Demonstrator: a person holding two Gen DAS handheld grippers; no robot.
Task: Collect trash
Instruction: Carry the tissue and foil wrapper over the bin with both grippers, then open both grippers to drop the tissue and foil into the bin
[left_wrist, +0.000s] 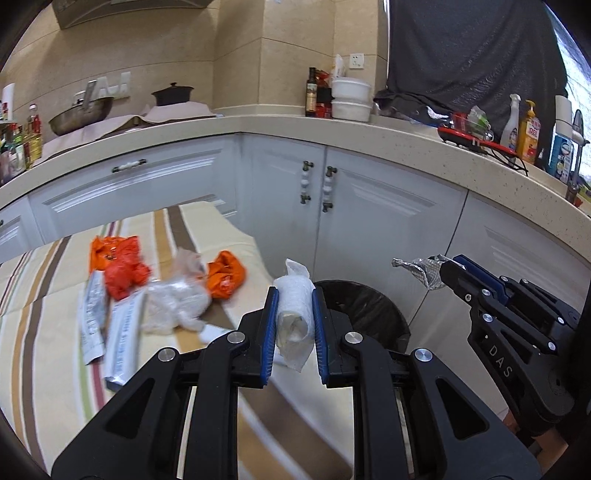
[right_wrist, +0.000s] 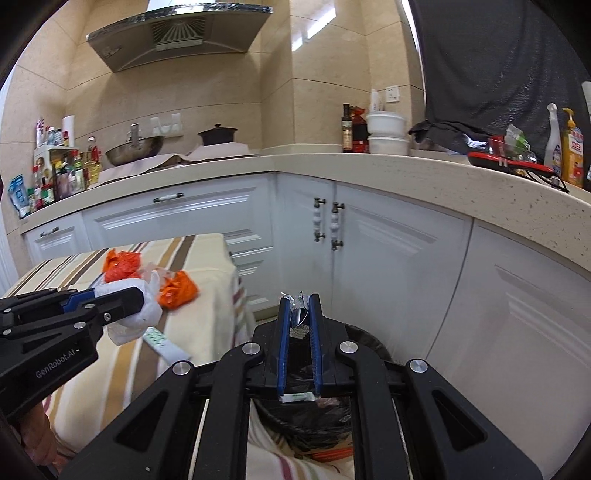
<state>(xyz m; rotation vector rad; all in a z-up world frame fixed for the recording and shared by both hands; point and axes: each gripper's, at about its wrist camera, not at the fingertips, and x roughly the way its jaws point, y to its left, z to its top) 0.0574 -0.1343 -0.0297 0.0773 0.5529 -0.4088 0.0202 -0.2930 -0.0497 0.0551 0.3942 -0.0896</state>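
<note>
My left gripper is shut on a crumpled white paper towel and holds it over the table's right edge, next to the black-lined trash bin. It shows in the right wrist view too. My right gripper is shut on a crumpled silver foil wrapper above the bin. In the left wrist view that gripper holds the foil to the right of the bin. Orange bags, clear plastic and silver packets lie on the striped table.
White cabinets under a beige counter curve behind the bin. The counter holds bottles, white bowls, a red tray and a wok. A white blister pack lies near the table edge.
</note>
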